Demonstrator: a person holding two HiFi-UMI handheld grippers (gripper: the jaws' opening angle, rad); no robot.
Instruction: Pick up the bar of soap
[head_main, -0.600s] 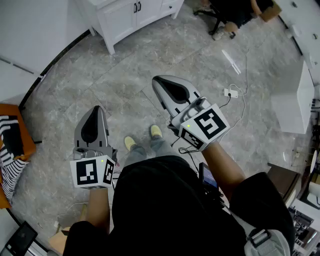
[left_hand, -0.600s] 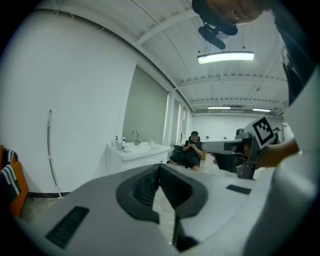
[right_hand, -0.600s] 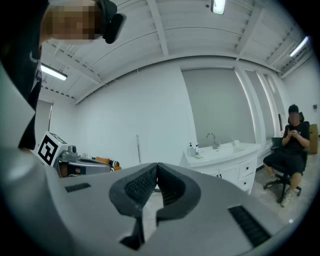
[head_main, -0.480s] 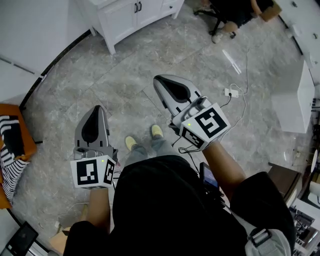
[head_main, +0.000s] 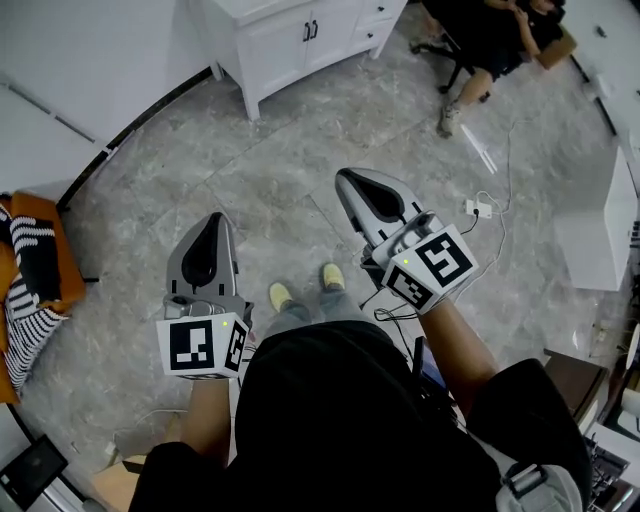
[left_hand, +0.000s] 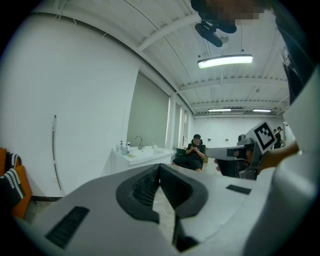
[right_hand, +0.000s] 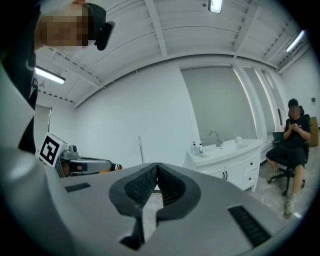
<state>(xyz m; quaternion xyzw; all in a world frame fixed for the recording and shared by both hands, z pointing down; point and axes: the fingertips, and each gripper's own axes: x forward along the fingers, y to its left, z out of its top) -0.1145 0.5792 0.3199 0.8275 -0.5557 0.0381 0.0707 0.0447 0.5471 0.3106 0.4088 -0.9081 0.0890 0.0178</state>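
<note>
Now both arms stretch out in front of the person's body, almost level and tipped just a little down. The grey left hand-held gripper sits lower in the head view and nearer the body. The grey right hand-held gripper reaches further out and slants toward the left of that view. Both point out over the grey stone floor, above the person's two yellow shoes.

The left gripper view shows its two dark jaws pressed tip to tip, with nothing between them. The right gripper view shows the same: jaws closed, nothing held.

The head view looks down, so it shows only the top and the doors of the white sink cabinet, far ahead. The gripper views look across the room and show more: a silver tap and small bottles on that cabinet, and long ceiling lights. The bar of soap is too small to make out in any view.
</note>
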